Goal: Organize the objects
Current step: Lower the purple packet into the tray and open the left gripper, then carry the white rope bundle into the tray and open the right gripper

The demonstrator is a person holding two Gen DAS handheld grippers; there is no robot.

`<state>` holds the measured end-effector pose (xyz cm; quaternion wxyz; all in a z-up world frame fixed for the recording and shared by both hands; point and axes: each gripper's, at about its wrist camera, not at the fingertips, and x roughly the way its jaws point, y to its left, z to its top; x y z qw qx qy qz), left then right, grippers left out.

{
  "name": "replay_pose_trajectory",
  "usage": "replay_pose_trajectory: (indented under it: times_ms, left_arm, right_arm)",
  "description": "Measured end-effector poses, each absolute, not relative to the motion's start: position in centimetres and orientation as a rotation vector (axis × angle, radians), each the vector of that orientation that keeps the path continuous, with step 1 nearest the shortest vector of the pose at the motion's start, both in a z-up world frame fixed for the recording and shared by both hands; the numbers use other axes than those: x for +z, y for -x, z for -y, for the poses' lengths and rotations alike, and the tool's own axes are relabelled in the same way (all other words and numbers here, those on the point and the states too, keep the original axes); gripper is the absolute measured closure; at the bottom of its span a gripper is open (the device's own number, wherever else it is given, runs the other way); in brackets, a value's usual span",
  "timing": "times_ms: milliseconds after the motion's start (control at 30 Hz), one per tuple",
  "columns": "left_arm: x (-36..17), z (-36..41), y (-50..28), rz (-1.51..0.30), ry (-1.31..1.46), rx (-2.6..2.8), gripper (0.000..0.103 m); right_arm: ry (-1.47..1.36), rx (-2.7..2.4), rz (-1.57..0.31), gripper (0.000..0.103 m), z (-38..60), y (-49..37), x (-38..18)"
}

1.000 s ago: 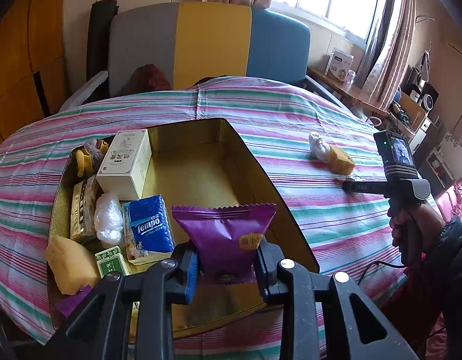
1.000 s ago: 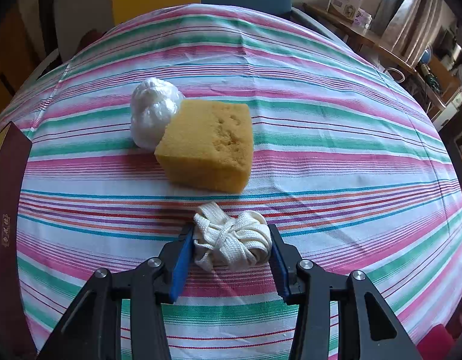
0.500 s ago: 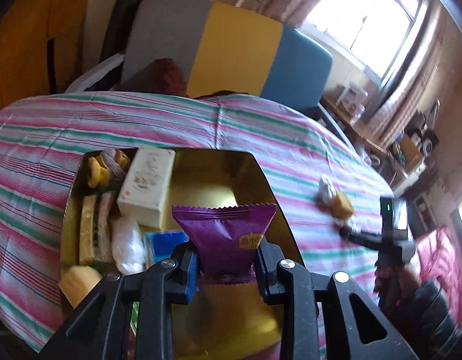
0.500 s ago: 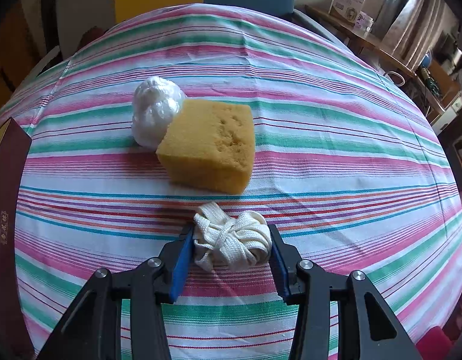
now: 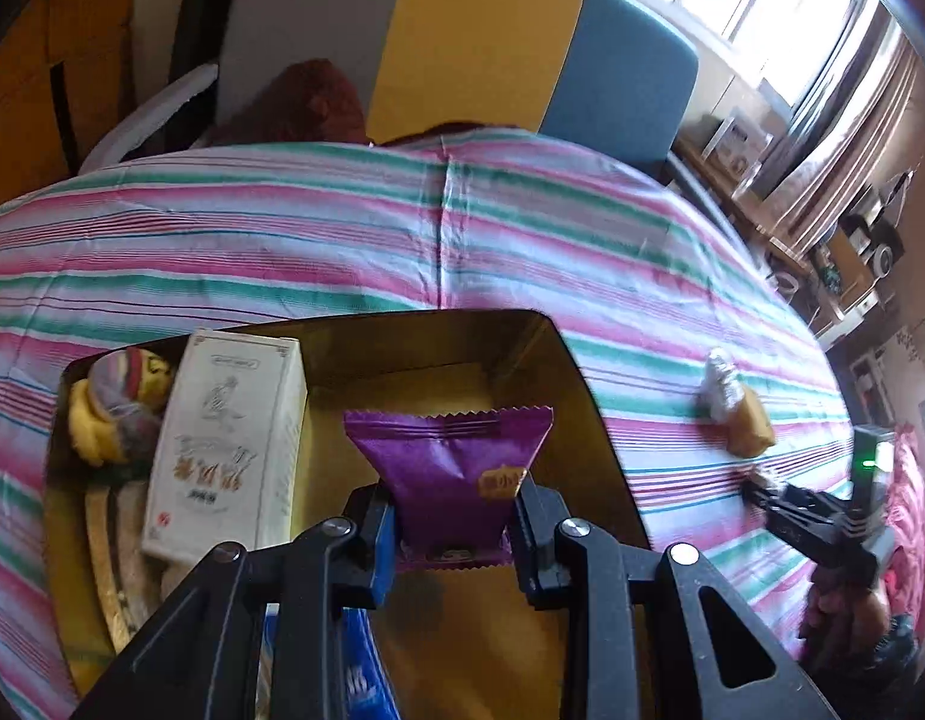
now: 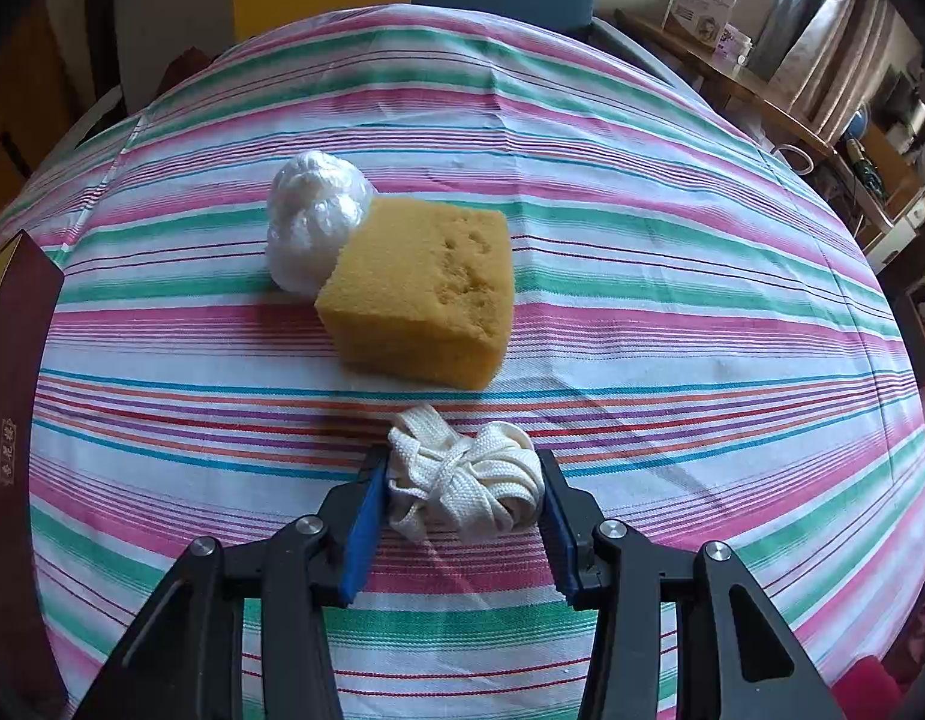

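Observation:
My left gripper [image 5: 453, 519] is shut on a purple snack packet [image 5: 450, 468] and holds it over the bare middle of a gold tin box [image 5: 573, 372]. The tin holds a white carton [image 5: 228, 444], a yellow plush toy [image 5: 111, 414] and a blue tissue pack [image 5: 357, 672] along its left side. My right gripper [image 6: 459, 495] is shut on a bundle of white woven cord [image 6: 462, 486] just above the striped tablecloth [image 6: 672, 300]. A yellow sponge [image 6: 423, 297] and a white plastic bag ball [image 6: 312, 216] lie just beyond it.
The tin's dark red outer wall [image 6: 9, 396] stands at the left edge of the right wrist view. My right gripper also shows in the left wrist view [image 5: 756, 489], right of the tin. A grey, yellow and blue chair [image 5: 462, 42] stands behind the table.
My left gripper has moved forward and lower over the tin with the purple packet in it. My right gripper has held still on the cord bundle.

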<state>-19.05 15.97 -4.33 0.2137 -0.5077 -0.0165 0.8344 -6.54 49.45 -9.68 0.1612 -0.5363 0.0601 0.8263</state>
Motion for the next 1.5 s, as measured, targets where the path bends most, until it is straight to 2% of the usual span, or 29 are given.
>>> replay_pose_trajectory:
  times_ms: [133, 267, 300, 633, 800, 1167, 1500]
  left_arm:
    - [-6.6, -17.1, 21.2, -0.035, 1.473, 2.339, 0.072]
    - [-7.3, -17.5, 22.4, -0.101, 1.464, 2.39, 0.057]
    - [-7.3, -17.5, 22.6, -0.099, 1.463, 2.39, 0.057]
    - [-4.1, -15.6, 18.2, -0.153, 1.335, 2.479, 0.056]
    - [-2.2, -13.3, 13.2, -0.077, 1.265, 2.488, 0.056]
    - [-2.0, -9.2, 5.2, -0.068, 1.251, 2.519, 0.056]
    - [-1.1, -6.0, 3.0, -0.035, 1.198, 2.595, 0.056]
  right_arm:
    - [1.535, 2.357, -0.176, 0.056, -49.5, 6.6, -9.7]
    - [1.534, 2.355, -0.177, 0.056, -49.5, 6.6, -9.8]
    - [1.534, 2.355, -0.177, 0.056, -49.5, 6.7, -9.8]
    - [1.531, 2.357, -0.18, 0.056, -49.6, 6.6, -9.8]
    - [1.525, 2.355, -0.18, 0.057, -49.6, 6.6, -9.8]
    - [1.503, 2.357, -0.14, 0.058, -49.1, 6.2, -9.6]
    - [1.488, 2.352, -0.074, 0.06, -48.2, 5.7, -9.3]
